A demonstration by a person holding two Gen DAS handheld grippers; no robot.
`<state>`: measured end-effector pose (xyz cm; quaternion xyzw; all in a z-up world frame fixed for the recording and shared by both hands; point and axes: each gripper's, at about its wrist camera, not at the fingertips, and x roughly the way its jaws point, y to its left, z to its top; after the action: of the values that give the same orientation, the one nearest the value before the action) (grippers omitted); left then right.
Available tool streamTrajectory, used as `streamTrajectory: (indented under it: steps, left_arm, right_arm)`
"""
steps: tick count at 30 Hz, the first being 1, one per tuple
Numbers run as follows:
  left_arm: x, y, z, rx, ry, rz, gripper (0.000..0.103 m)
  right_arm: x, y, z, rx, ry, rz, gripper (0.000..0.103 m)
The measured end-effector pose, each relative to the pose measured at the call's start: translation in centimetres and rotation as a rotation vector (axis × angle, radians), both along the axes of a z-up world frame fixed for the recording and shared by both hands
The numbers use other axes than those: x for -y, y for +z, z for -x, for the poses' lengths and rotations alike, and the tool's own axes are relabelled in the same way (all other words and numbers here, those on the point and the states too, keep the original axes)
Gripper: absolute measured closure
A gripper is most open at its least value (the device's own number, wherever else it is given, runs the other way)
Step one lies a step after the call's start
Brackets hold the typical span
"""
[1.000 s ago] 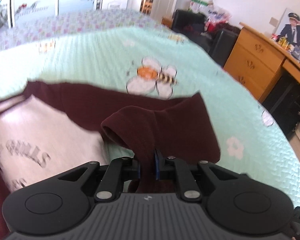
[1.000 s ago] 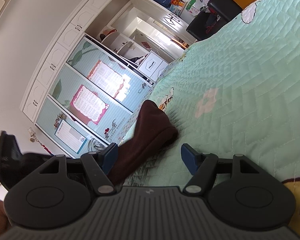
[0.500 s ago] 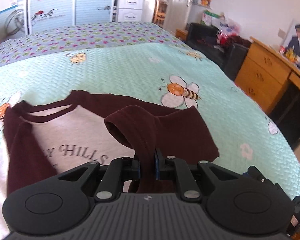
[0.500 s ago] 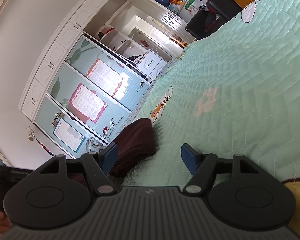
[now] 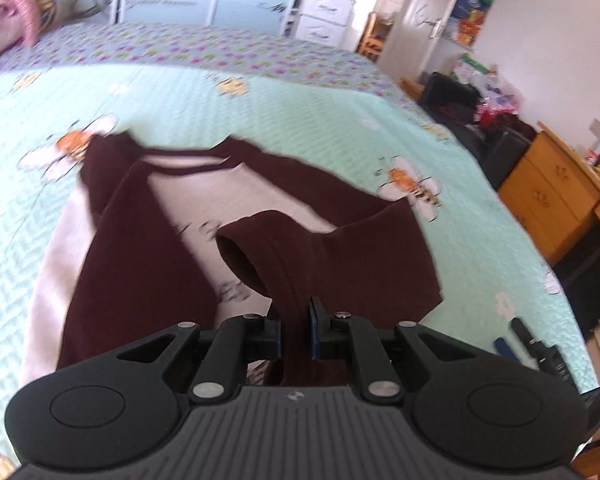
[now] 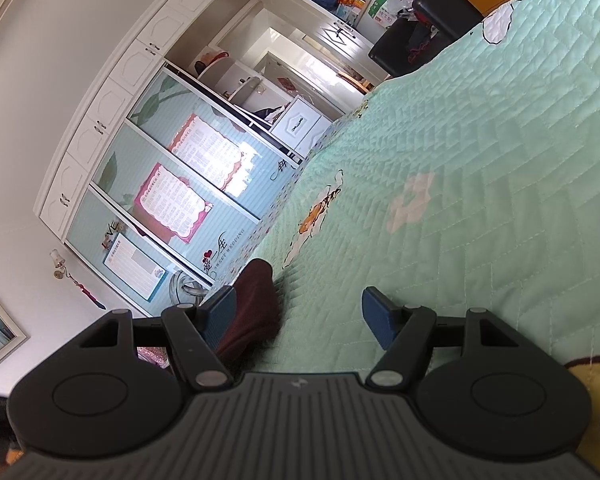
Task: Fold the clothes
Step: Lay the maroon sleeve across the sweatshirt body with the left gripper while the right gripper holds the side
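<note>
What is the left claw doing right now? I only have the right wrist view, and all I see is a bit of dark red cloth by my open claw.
Observer: The left claw is shut on the maroon sleeve of a raglan shirt, gripping it just behind the cuff.
Operator: Is the rest of the shirt off the bed?
Observer: No, its white chest panel lies flat on the mint quilt; only that sleeve is raised.
Operator: What about the other sleeve?
Observer: It is already folded in, lying down across the white front.
Operator: Can you see my claw from there?
Observer: Yes, the tips of the right claw show at the quilt's edge, clear of the shirt.
</note>
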<state>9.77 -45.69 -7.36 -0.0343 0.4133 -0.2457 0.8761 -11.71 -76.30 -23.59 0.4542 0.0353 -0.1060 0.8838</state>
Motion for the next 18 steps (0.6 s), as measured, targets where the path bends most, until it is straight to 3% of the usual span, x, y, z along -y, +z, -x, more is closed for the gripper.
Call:
streamTrajectory:
  steps: [7, 12, 18]
  left_arm:
    - [-0.3, -1.9, 0.2, -0.018, -0.018, -0.051, 0.09]
    - [-0.1, -3.9, 0.6, -0.053, -0.037, -0.067, 0.09]
    - [-1.2, -6.1, 0.9, -0.109, -0.023, -0.086, 0.09]
  right_arm:
    - [0.0, 1.1, -0.2, -0.045, 0.048, -0.022, 0.026]
    - [-3.1, 2.4, 1.8, -0.029, 0.151, -0.236, 0.022]
    - [-8.5, 3.1, 4.1, -0.15, 0.219, -0.213, 0.02]
